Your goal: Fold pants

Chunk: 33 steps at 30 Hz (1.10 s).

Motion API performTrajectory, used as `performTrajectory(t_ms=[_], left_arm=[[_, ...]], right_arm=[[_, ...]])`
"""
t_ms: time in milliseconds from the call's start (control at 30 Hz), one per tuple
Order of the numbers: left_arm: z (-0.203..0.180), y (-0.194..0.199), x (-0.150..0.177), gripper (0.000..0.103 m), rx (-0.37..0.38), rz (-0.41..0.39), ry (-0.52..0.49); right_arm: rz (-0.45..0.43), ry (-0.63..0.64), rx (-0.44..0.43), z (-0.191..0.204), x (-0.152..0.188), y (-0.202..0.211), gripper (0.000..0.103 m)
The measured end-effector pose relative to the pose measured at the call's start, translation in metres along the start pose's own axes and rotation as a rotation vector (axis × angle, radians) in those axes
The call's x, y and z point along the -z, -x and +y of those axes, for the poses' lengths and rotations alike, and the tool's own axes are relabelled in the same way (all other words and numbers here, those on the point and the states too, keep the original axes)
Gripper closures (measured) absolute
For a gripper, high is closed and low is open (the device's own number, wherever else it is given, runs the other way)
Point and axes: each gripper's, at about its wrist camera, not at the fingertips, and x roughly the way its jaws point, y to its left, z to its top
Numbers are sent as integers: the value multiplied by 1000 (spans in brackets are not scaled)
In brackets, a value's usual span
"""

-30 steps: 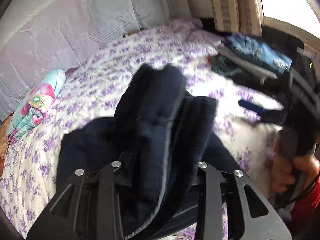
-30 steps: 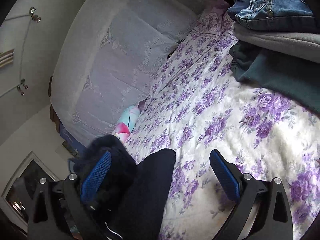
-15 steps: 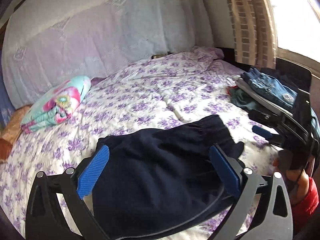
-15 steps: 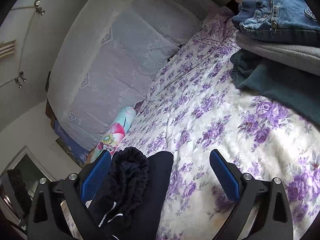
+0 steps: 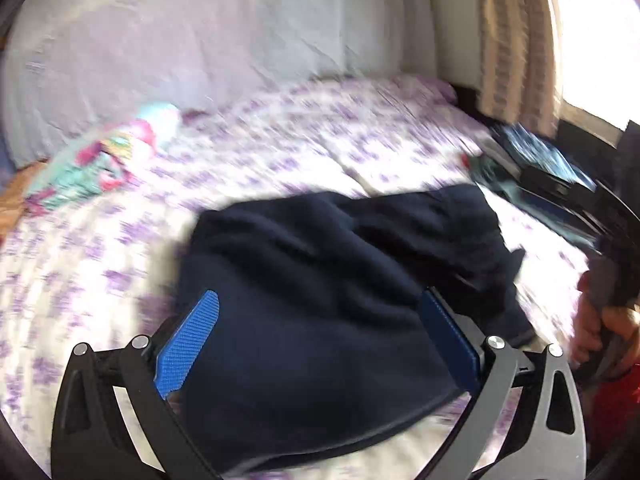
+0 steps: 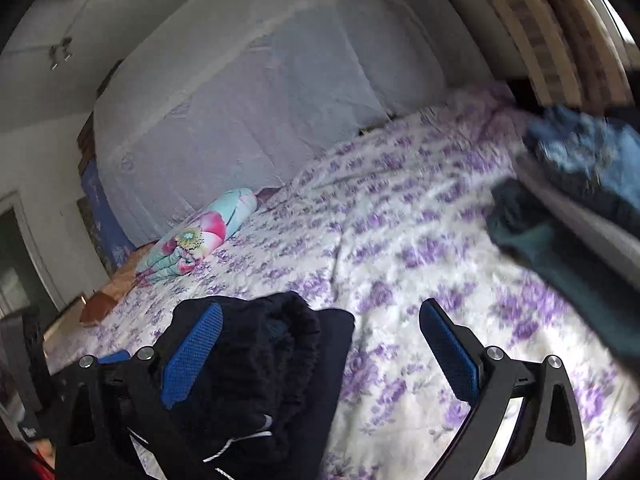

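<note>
lying folded, dark navy pants (image 5: 340, 280) on floral bedspread (image 5: 280, 152).

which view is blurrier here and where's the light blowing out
Left wrist view: heavy motion smear over the bedspread and rolled blanket, window blown white, navy pants fairly sharp. Right wrist view: sharper overall, only the stacked clothes smeared.

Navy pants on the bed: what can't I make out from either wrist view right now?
- Left wrist: navy pants near edge, hidden under the open left tool; fold count unclear.
- Left wrist: stacked clothes motion-blurred and partly cut off by the right hand and its tool.
- Right wrist: waistband bunch runs off the bottom edge behind the open right tool.
- Right wrist: jeans smeared by blur.
</note>
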Motion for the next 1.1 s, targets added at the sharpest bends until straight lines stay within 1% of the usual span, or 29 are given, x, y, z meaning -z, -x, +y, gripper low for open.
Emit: performTrajectory(t_ms=[33, 67, 100, 133, 167, 200, 233, 267, 300, 333, 367, 400, 433, 467, 533, 567, 633, 667, 700, 733, 767, 800, 833, 900, 967, 1000, 1033, 1067, 1100], left_arm=[[7, 3, -1, 5, -25, -14, 16], [16, 0, -4, 5, -31, -1, 34], [23, -7, -4, 5, -30, 30, 50], [28, -18, -2, 5, -35, 77, 65], [32, -36, 6, 5, -49, 151, 69], [36, -54, 17, 4, -63, 221, 60], [42, -69, 30, 4, -27, 243, 78], [57, -69, 30, 4, 32, 259, 158], [69, -67, 30, 4, 85, 279, 232], [79, -69, 31, 4, 124, 301, 279], [86, -70, 35, 4, 162, 312, 303], [91, -66, 39, 4, 183, 302, 321], [92, -60, 42, 4, 192, 290, 336], [97, -52, 44, 4, 202, 279, 351], [111, -38, 46, 4, 219, 247, 368], [123, -32, 46, 4, 210, 234, 385], [142, -32, 45, 4, 206, 245, 437], [154, -40, 46, 5, 230, 268, 482], [161, -48, 47, 5, 255, 295, 523], [165, -57, 49, 5, 284, 326, 559], [164, -65, 49, 5, 300, 346, 576], [158, -66, 46, 5, 284, 341, 554], [148, -68, 42, 5, 273, 343, 509], [118, -76, 35, 5, 298, 375, 398], [88, -82, 30, 5, 338, 391, 308], [76, -86, 28, 5, 325, 394, 263], [67, -90, 27, 4, 287, 392, 223], [63, -94, 25, 5, 271, 382, 202], [64, -95, 22, 17, 275, 381, 210]], right_arm=[[15, 83, 36, 19, -7, -3, 4], [36, 155, 82, 35, -11, -10, 4], [56, 219, 130, 47, -13, -19, 4], [81, 278, 185, 55, -12, -31, 4], [122, 324, 243, 56, -9, -48, 4], [189, 364, 306, 51, -1, -70, 4], [261, 390, 332, 40, 10, -93, 4], [301, 356, 297, 22, 19, -107, 3], [336, 241, 217, 1, 15, -109, 3], [346, 131, 160, -16, 11, -103, 3], [359, 84, 126, -24, 12, -100, 3], [354, 60, 103, -28, 16, -95, 3], [343, 29, 83, -32, 19, -87, 3], [346, -22, 45, -37, 21, -77, 4], [380, -165, -89, -48, 25, -60, 4], [402, -234, -150, -56, 28, -54, 3], [457, -342, -228, -65, 35, -52, 3], [485, -375, -246, -67, 39, -54, 3], [501, -376, -240, -65, 41, -57, 3], [511, -349, -223, -61, 44, -60, 3], [514, -321, -217, -54, 45, -62, 3], [520, -307, -218, -48, 46, -63, 3], [539, -297, -224, -41, 47, -68, 3], [576, -265, -235, -28, 47, -77, 3], [586, -204, -247, -14, 50, -85, 3], [571, -159, -237, -6, 51, -86, 3], [557, -109, -217, 3, 54, -86, 3], [548, -76, -195, 9, 54, -83, 5], [534, -66, -185, 13, 53, -79, 13]])
